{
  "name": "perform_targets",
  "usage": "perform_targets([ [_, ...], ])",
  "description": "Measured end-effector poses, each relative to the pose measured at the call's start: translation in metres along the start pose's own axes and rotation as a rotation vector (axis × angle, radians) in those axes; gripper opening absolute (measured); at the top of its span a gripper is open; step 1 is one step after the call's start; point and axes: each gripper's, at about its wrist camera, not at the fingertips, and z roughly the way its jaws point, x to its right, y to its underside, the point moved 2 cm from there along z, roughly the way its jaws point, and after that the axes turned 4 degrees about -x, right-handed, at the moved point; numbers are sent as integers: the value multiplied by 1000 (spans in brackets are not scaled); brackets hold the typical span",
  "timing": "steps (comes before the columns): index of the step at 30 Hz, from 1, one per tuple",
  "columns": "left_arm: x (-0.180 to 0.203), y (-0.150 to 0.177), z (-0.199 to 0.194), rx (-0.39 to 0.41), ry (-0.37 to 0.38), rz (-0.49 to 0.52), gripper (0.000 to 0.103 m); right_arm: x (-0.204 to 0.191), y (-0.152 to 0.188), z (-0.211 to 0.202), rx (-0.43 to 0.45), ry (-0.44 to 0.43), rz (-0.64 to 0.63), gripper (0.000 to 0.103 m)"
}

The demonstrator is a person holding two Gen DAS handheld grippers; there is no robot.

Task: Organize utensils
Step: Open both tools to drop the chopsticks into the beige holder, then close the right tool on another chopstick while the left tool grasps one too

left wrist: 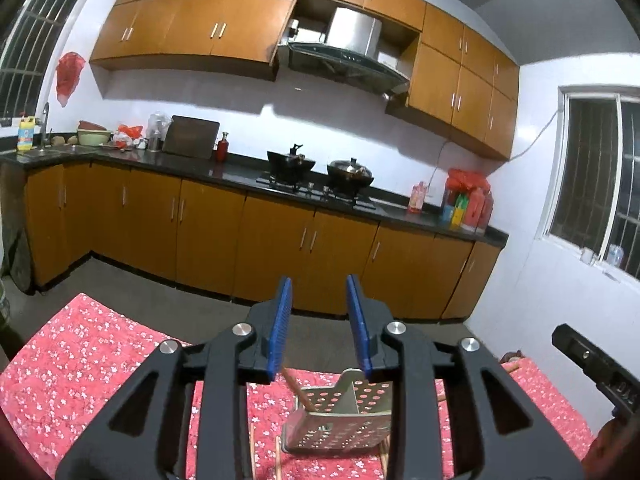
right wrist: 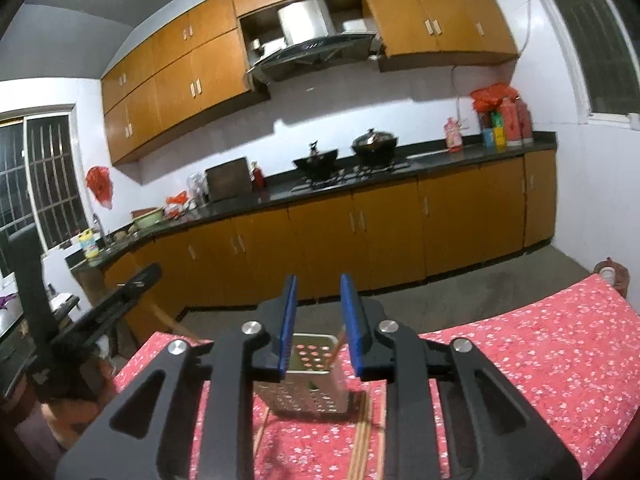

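Note:
A perforated steel utensil holder (left wrist: 340, 420) stands on the red floral tablecloth (left wrist: 80, 360), below and between my left gripper's blue fingers. A wooden chopstick (left wrist: 298, 390) leans in it. My left gripper (left wrist: 319, 320) is open and empty, raised above the holder. More chopsticks (left wrist: 277, 458) lie flat on the cloth beside the holder. In the right wrist view the holder (right wrist: 308, 376) sits just beyond my open, empty right gripper (right wrist: 318, 316), with a chopstick (right wrist: 338, 346) standing in it and several chopsticks (right wrist: 360, 440) lying on the cloth in front.
The table's far edge drops to a grey floor (left wrist: 160, 292). Beyond it runs a kitchen counter (left wrist: 200, 164) with two woks on a stove (left wrist: 320, 188). The other gripper's black body shows at the right edge (left wrist: 596, 364) and at the left in the right wrist view (right wrist: 116, 304).

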Motion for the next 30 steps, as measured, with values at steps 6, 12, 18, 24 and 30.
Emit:
perform_targets([
  [6, -29, 15, -34, 9, 1, -73, 33, 47, 46, 5, -107, 113, 57, 28],
  [12, -62, 79, -31, -183, -111, -27, 34, 80, 141, 48, -425, 149, 114, 28],
  [18, -85, 156, -17, -405, -108, -39, 34, 63, 203, 57, -558, 117, 74, 28],
  [24, -89, 197, -18, -506, -66, -49, 34, 58, 221, 62, -578, 158, 9, 18],
  [30, -83, 217, -15, -562, -30, -32, 27, 70, 221, 62, -555, 242, 10, 8],
])
